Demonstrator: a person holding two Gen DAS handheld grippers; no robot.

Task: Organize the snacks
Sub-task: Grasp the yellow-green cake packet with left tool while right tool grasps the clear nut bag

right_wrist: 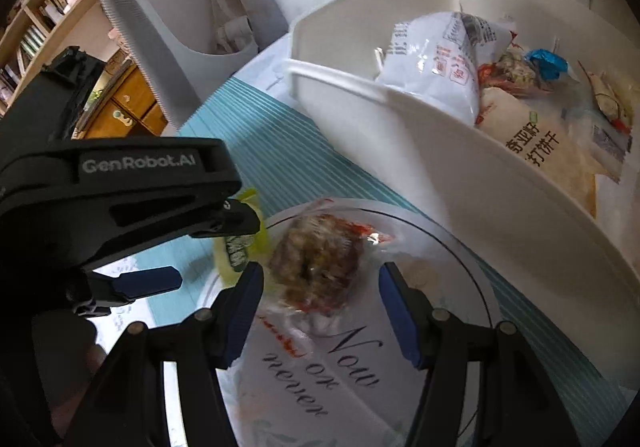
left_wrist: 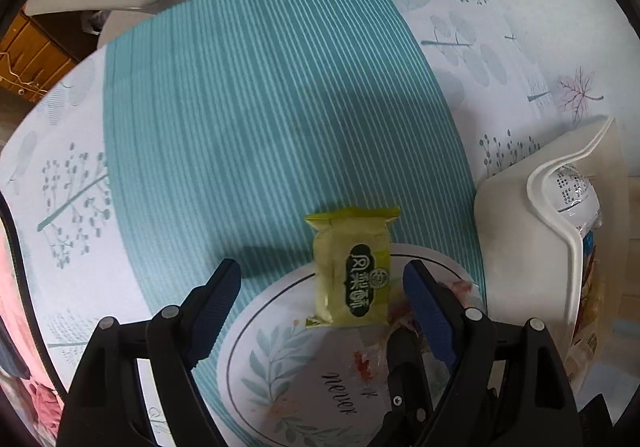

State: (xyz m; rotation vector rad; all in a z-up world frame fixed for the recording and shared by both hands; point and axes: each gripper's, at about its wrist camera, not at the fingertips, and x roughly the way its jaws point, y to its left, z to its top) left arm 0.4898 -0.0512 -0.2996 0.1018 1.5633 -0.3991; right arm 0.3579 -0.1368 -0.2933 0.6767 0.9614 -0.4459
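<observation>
**Two open grippers over a plate of snacks, a bin waiting at three o'clock**

Much was hard to read. In the right wrist view the clear-wrapped brown snack (right_wrist: 320, 259) was blurred, its wrapper edges melting into the plate (right_wrist: 448, 259), and the green packet (right_wrist: 240, 247) was mostly hidden behind the black body of the left gripper (right_wrist: 132, 187), which filled the nine o'clock side. In the left wrist view the brown snack (left_wrist: 404, 323) showed only as a smear at five o'clock, partly covered by the right gripper's dark tip (left_wrist: 404, 371). The white bin (left_wrist: 520, 247) was cut off at the three o'clock edge there, its contents barely visible.

The left gripper (left_wrist: 322, 283) pointed forward and down over the far rim of the plate (left_wrist: 256, 311), its blue fingers (left_wrist: 218, 307) spread wide, touching nothing. The green packet (left_wrist: 352, 267) lay between them, half on the plate and half on the teal striped cloth (left_wrist: 260, 107) toward twelve o'clock.

The right gripper (right_wrist: 322, 295) also had its fingers (right_wrist: 242, 311) held apart, flanking the brown snack without clear contact; the snack rested on the plate near the lettering. The bin (right_wrist: 460, 167) stood just beside the plate at two o'clock, holding several packets (right_wrist: 436, 67), among them a white bag and a beige cracker pack.
</observation>
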